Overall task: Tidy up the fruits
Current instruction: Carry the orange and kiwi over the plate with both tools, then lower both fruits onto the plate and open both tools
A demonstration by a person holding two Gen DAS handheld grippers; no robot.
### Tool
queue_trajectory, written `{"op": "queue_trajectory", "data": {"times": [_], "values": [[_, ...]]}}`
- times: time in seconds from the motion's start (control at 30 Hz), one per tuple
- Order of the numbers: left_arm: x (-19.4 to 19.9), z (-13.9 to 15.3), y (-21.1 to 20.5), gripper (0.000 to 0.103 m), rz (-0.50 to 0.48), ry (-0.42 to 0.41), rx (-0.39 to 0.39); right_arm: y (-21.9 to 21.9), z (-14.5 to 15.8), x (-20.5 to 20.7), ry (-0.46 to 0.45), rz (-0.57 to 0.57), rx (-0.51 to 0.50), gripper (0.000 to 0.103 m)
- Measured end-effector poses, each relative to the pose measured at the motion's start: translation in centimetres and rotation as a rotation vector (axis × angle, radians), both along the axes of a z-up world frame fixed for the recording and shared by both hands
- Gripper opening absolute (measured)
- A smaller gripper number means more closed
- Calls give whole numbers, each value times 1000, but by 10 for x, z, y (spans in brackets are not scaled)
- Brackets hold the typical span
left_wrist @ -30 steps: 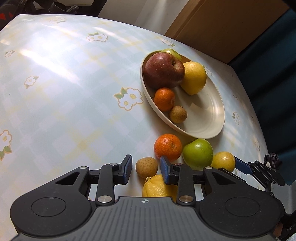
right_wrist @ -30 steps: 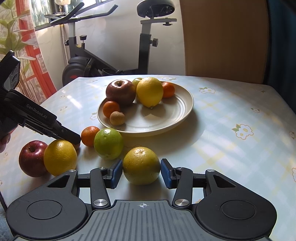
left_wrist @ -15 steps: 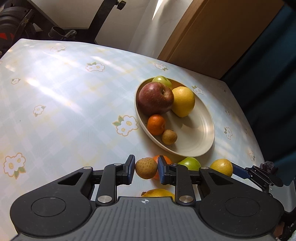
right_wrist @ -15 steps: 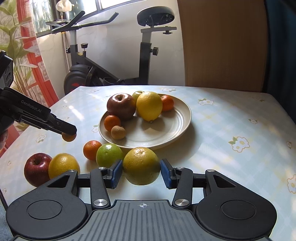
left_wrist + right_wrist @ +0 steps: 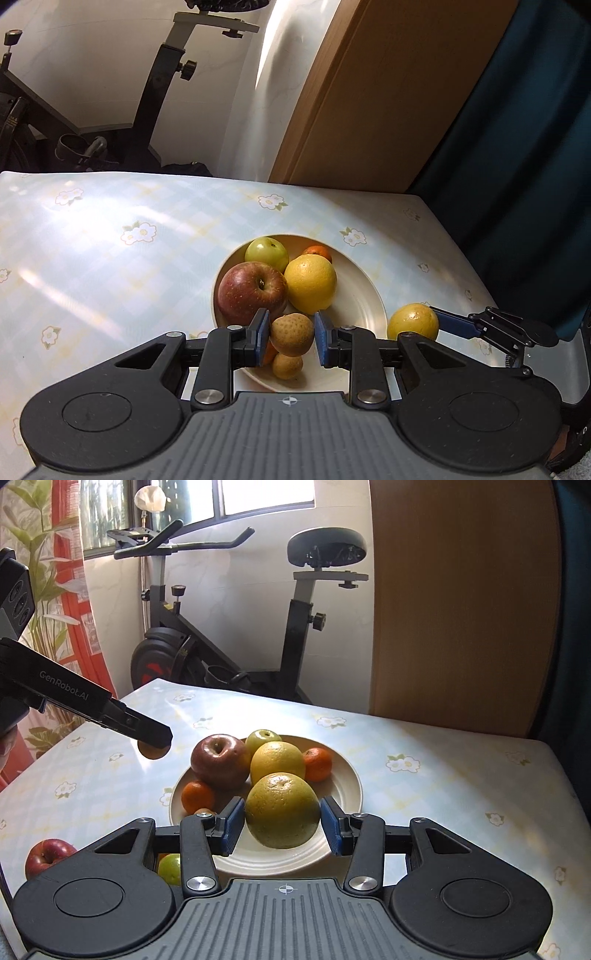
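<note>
My left gripper (image 5: 289,338) is shut on a small brown fruit (image 5: 291,334) and holds it in the air over the near rim of the cream plate (image 5: 364,295). The plate carries a red apple (image 5: 252,292), a yellow orange (image 5: 311,283), a green apple (image 5: 266,253), a tangerine (image 5: 317,253) and another small brown fruit (image 5: 287,365). My right gripper (image 5: 282,825) is shut on a large yellow orange (image 5: 282,810), lifted above the plate (image 5: 347,775). In the right wrist view the left gripper (image 5: 153,738) hangs left of the plate with its brown fruit (image 5: 153,751).
A red apple (image 5: 48,853) and a green apple (image 5: 170,867) lie on the flowered tablecloth (image 5: 443,794) near the front left. An exercise bike (image 5: 229,642) stands behind the table, with a wooden panel (image 5: 461,602) and a dark curtain (image 5: 517,147) to the right.
Both grippers have closed on their fruits and lifted them off the table, moving toward the plate. The brown fruit and the yellow orange now hang over the plate.
</note>
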State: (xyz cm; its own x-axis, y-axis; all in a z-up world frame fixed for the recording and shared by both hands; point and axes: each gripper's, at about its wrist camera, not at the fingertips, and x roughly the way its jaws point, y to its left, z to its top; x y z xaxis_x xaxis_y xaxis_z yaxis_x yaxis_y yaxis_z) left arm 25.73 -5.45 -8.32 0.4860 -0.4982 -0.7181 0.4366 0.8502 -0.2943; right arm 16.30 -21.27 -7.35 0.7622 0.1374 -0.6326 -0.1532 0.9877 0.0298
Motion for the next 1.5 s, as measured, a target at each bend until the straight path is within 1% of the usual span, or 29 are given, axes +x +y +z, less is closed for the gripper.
{"op": "queue_trajectory", "data": {"times": [0.1,0.33,0.63,0.7,0.87,1.03,1.2,1.5], "values": [[6,-13,-18,28,-25,23,27,-8,-7,11,16,12,-6,41],[21,-32,-42,28,-41,74,49,-20,-29,32,45,55,-4,41],[31,-48,-55,28,-70,108,102,-37,-41,64,36,121,-25,41],[33,-55,-61,28,-77,108,120,-38,-44,69,41,135,-22,41],[33,-59,-60,28,-80,112,153,-36,-52,81,62,156,-42,41],[33,-59,-56,28,-88,108,151,-33,-56,87,52,146,-51,42],[32,-60,-62,28,-92,87,173,-31,-59,83,31,129,-54,42],[32,-63,-67,29,-89,81,193,-31,-55,80,29,107,-49,43]]}}
